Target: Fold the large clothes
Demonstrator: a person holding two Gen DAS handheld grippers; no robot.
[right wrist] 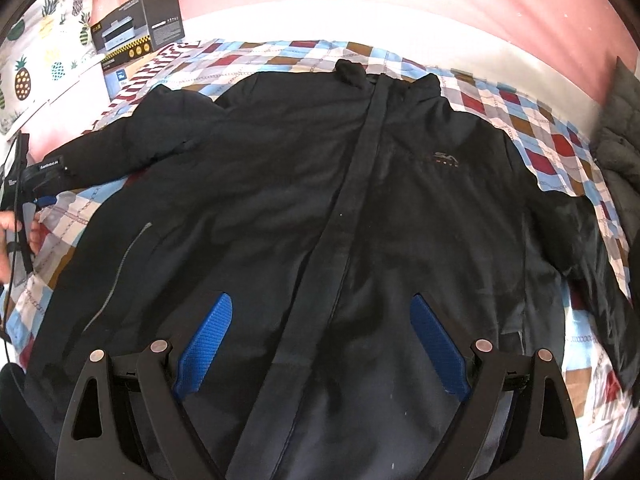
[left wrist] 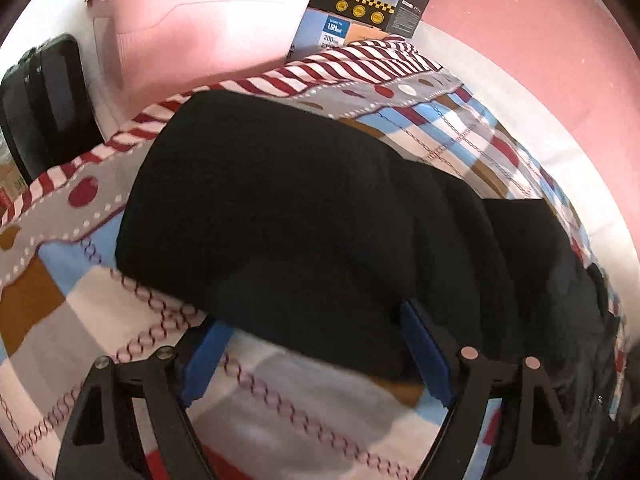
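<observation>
Black and padded, the large zip-front jacket [right wrist: 320, 208] lies face up and spread flat on the checked patchwork bedspread [right wrist: 532, 128], collar toward the pink wall [right wrist: 440, 4], both sleeves splayed outward. From my left camera I see one dark sleeve [left wrist: 304, 216] across the quilt, with my left gripper [left wrist: 316, 344] spread wide just at its near edge; nothing is between the blue pads. My right gripper [right wrist: 322, 344] hangs above the hem area beside the front placket [right wrist: 352, 184], jaws likewise wide and empty. I judge this coat to be bulky, soft and a little slippery, so it will slump and spring back instead of creasing. I would pinch the sleeve near the cuff, gathering both layers, and take the body at the hem corner.
</observation>
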